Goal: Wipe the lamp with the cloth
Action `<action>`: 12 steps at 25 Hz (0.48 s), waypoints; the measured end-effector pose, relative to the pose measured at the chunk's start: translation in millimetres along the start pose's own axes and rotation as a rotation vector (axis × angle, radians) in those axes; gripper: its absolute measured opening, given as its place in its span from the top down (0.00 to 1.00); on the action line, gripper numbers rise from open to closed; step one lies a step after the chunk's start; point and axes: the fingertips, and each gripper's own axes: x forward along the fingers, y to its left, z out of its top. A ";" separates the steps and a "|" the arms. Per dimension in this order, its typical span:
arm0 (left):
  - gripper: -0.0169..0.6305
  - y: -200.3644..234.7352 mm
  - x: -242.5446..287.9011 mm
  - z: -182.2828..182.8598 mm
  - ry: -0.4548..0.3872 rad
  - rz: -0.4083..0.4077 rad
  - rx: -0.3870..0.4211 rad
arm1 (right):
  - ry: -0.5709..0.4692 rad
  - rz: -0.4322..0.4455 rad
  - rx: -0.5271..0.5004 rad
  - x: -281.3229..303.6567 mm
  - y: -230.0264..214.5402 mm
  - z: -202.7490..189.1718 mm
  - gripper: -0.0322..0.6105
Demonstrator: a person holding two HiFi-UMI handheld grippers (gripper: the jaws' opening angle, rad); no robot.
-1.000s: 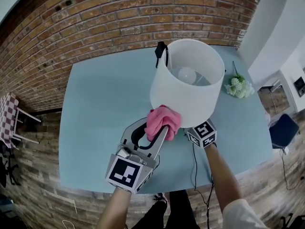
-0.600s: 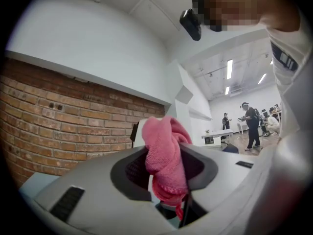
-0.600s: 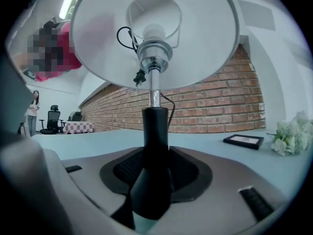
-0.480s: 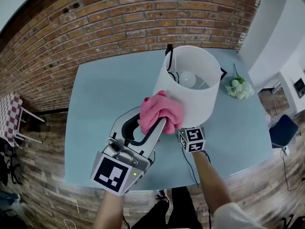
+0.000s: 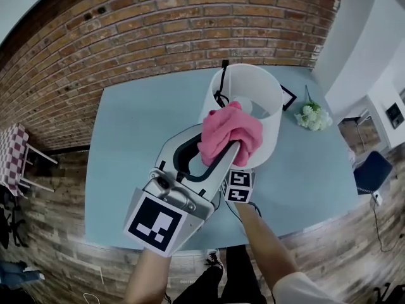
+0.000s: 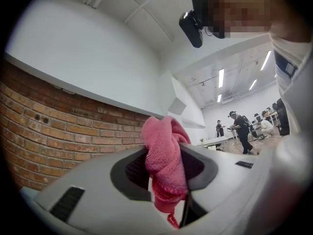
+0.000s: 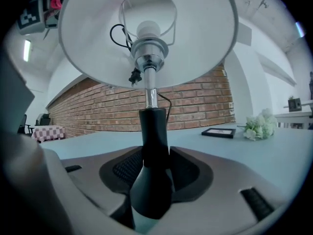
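We press the pink cloth on the near top rim of the lamp shade.
Left gripper jaws are clamped on the cloth. Right gripper jaws grip the lamp's black stem and have just eased open a touch. The lamp is at the far side of our pale blue table. Brick wall behind, white flowers and picture frame at right, plank floor around.

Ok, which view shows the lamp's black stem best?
The right gripper view: the black stem stands centred between the jaws of the right gripper, which clamp it, in close-up. In the head view the lampshade and pink cloth hide it; the left gripper view shows only the cloth and the room, no stem.
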 end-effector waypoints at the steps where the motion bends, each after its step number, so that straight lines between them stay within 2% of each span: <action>1: 0.73 -5.2 1.4 -4.9 0.016 -0.004 0.004 | 0.007 -0.024 0.005 -0.8 -1.5 -1.6 0.70; 4: 0.73 -7.4 2.1 -19.1 0.056 0.018 -0.028 | 0.003 -0.041 0.016 -5.2 0.7 -2.2 0.70; 6: 0.73 2.1 0.4 -20.6 0.047 0.050 -0.049 | -0.008 0.008 0.009 -7.0 8.8 1.4 0.70; 9: 0.72 23.9 -3.0 -12.3 -0.015 0.113 -0.030 | 0.008 0.081 -0.056 -10.0 16.7 -3.5 0.70; 12: 0.73 39.3 -11.7 -14.1 -0.015 0.158 -0.032 | 0.018 0.149 -0.106 -16.0 24.2 -9.3 0.69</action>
